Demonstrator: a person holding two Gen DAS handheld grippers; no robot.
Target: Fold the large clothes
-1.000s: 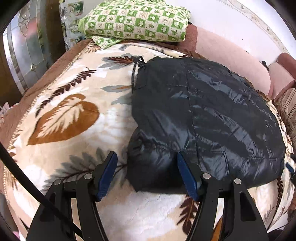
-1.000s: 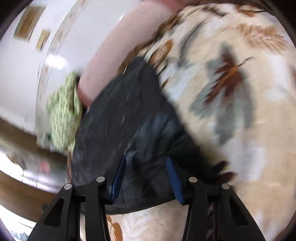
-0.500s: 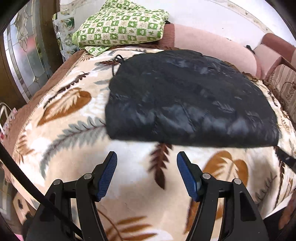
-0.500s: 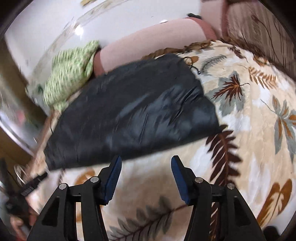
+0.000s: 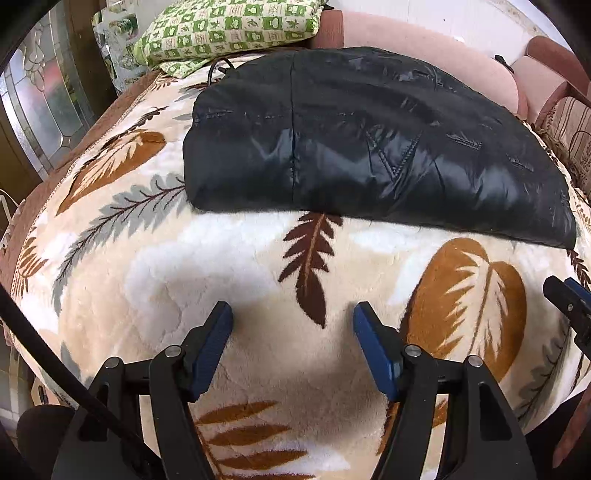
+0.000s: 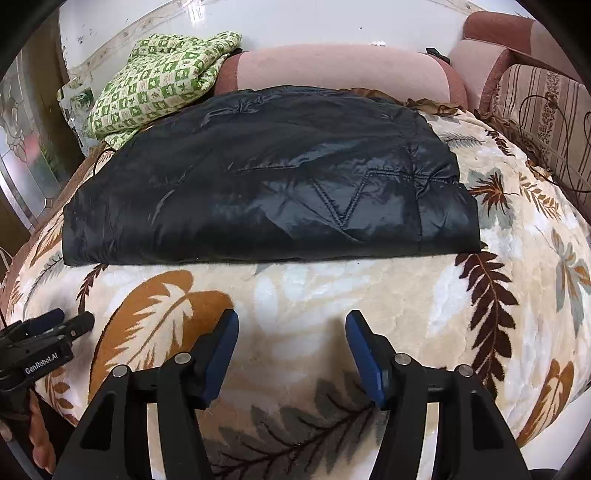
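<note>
A black quilted puffer jacket (image 5: pixel 369 147) lies folded flat as a wide band across the far half of the leaf-print blanket (image 5: pixel 166 295). In the right wrist view the jacket (image 6: pixel 258 177) shows its straight near edge. My left gripper (image 5: pixel 291 314) hovers over bare blanket, short of that edge. Its jaws are opening with nothing between them. My right gripper (image 6: pixel 291 319) also stands back from the jacket over the blanket (image 6: pixel 369 295), jaws opening and empty. Each gripper shows at the edge of the other's view: the right gripper (image 5: pixel 565 295), the left gripper (image 6: pixel 62 321).
A green checked pillow (image 5: pixel 229 29) sits at the far left behind the jacket, against the pink sofa back (image 5: pixel 424 48). A striped cushion (image 6: pixel 535 110) stands at the right end. A glass-panelled door (image 5: pixel 37 110) is at the left.
A second ago the jacket's near edge lay between both pairs of fingers. Both grippers have since drawn back toward the near edge of the blanket, and the right one has rolled level.
</note>
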